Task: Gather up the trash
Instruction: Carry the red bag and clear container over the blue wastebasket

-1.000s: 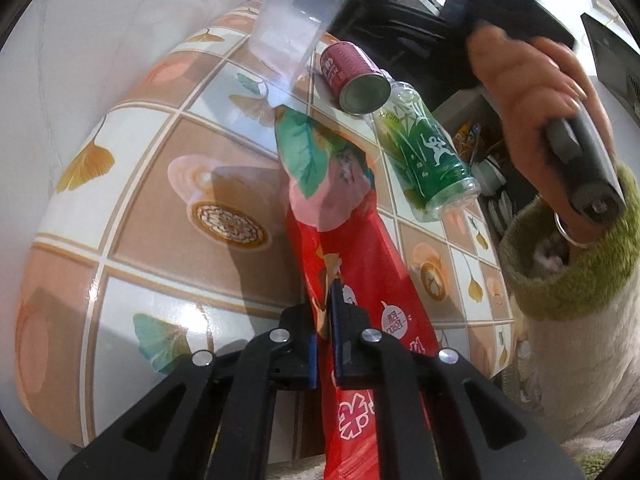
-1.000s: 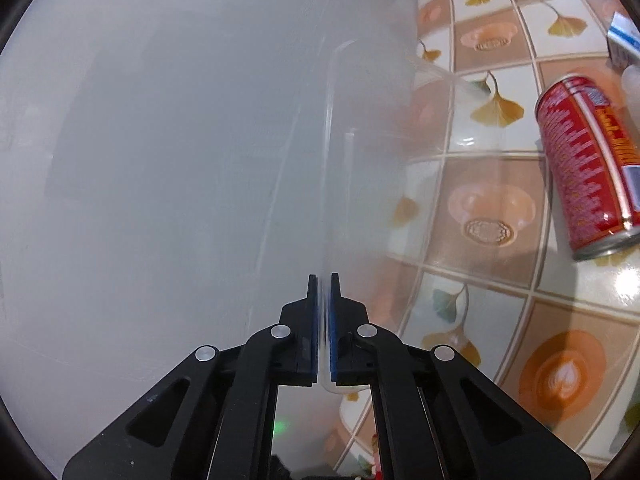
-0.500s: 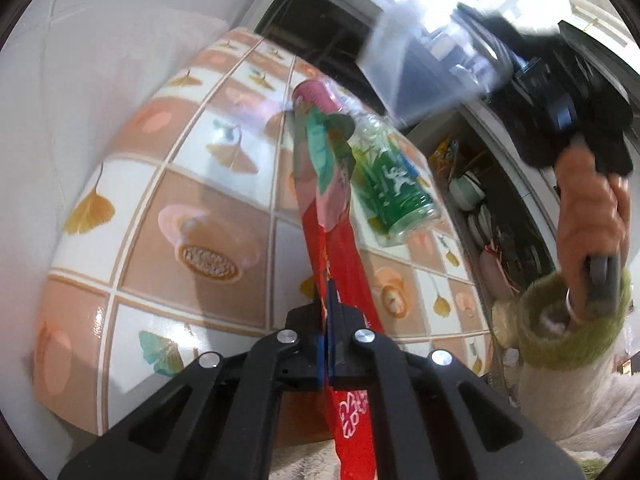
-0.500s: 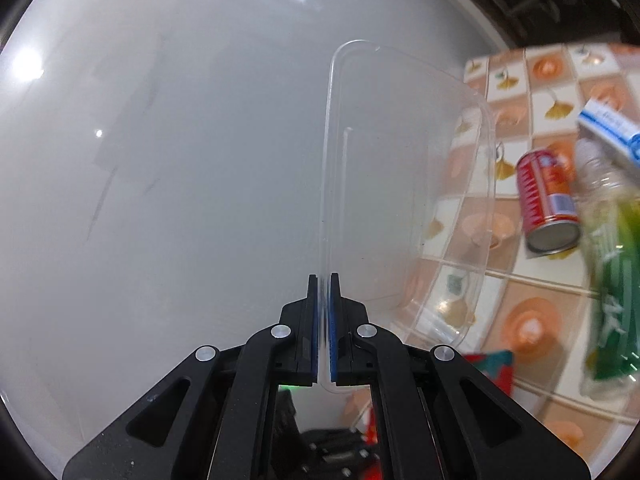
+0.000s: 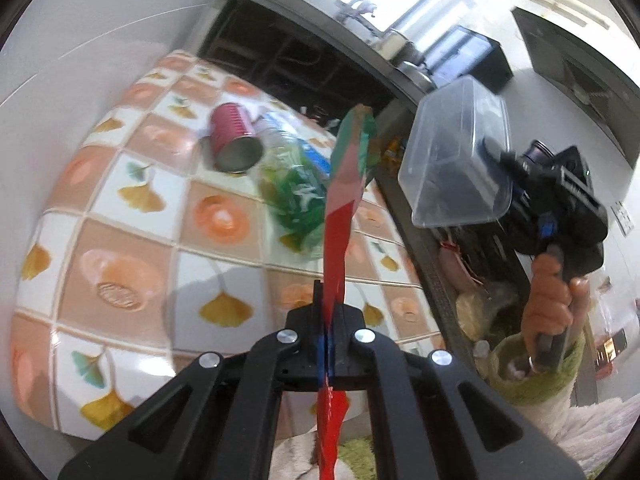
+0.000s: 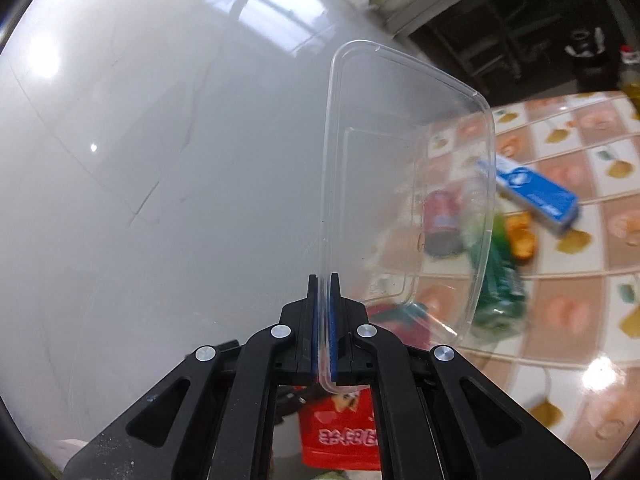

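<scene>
With the left gripper (image 5: 329,312) pinching a flat red-and-green snack wrapper (image 5: 340,216) above the tiled table (image 5: 132,240) and the right gripper (image 6: 324,320) clamped on a clear plastic tub's (image 6: 404,184) rim, the carry-off step looked underway, calling next for a bin.

Tabletop (image 5: 132,240) — a grid of white and tan squares printed with yellow and teal ginkgo leaves and orange-pink rounds. On it lie a magenta-red can (image 5: 232,142), a green-labelled clear bottle (image 5: 296,196) and a blue-and-white box (image 6: 532,192). The wrapper (image 5: 340,216) is red with a teal-and-pink end and white lettering; the container (image 5: 456,160) is colourless and see-through — the sleeve cuff (image 5: 532,376) is olive green.
</scene>
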`<state>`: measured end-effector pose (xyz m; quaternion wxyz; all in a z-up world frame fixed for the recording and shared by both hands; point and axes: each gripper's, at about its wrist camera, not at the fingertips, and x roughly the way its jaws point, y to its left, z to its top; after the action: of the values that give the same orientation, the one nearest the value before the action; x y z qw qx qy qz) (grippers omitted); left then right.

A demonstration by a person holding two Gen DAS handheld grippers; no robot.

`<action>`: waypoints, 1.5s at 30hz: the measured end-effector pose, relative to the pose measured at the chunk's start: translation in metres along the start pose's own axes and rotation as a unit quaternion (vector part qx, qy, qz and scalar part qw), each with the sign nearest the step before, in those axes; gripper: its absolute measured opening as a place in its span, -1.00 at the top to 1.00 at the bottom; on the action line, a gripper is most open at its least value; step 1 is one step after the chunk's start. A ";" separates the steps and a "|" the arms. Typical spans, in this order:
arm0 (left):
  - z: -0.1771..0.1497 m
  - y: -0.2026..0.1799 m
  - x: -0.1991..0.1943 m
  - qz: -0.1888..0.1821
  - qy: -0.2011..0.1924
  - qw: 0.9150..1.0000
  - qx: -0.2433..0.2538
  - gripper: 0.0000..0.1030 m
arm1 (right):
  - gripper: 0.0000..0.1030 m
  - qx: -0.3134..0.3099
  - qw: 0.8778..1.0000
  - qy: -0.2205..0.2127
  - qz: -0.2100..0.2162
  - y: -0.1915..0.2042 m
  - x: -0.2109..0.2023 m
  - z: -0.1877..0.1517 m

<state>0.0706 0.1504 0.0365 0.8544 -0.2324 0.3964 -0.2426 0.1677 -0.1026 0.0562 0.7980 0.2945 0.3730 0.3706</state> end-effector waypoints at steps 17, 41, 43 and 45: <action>0.021 -0.082 0.066 -0.067 0.050 0.994 0.068 1.00 | 0.95 0.051 0.991 -0.101 -0.069 -0.048 -0.133 -0.033; 0.044 -0.297 0.270 -0.131 0.181 0.942 0.250 1.00 | 0.95 0.174 0.915 -0.259 -0.258 -0.148 -0.316 -0.109; 0.037 -0.312 0.300 -0.122 0.205 0.936 0.259 1.00 | 0.95 0.194 0.907 -0.257 -0.271 -0.162 -0.318 -0.115; 0.027 -0.323 0.338 -0.109 0.238 0.928 0.264 1.00 | 0.95 0.222 0.898 -0.252 -0.283 -0.188 -0.318 -0.123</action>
<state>0.2096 -0.2969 0.0513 0.7335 0.0245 0.4823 -0.4783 -0.0051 -0.4403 -0.0318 0.8504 0.4296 0.2997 -0.0505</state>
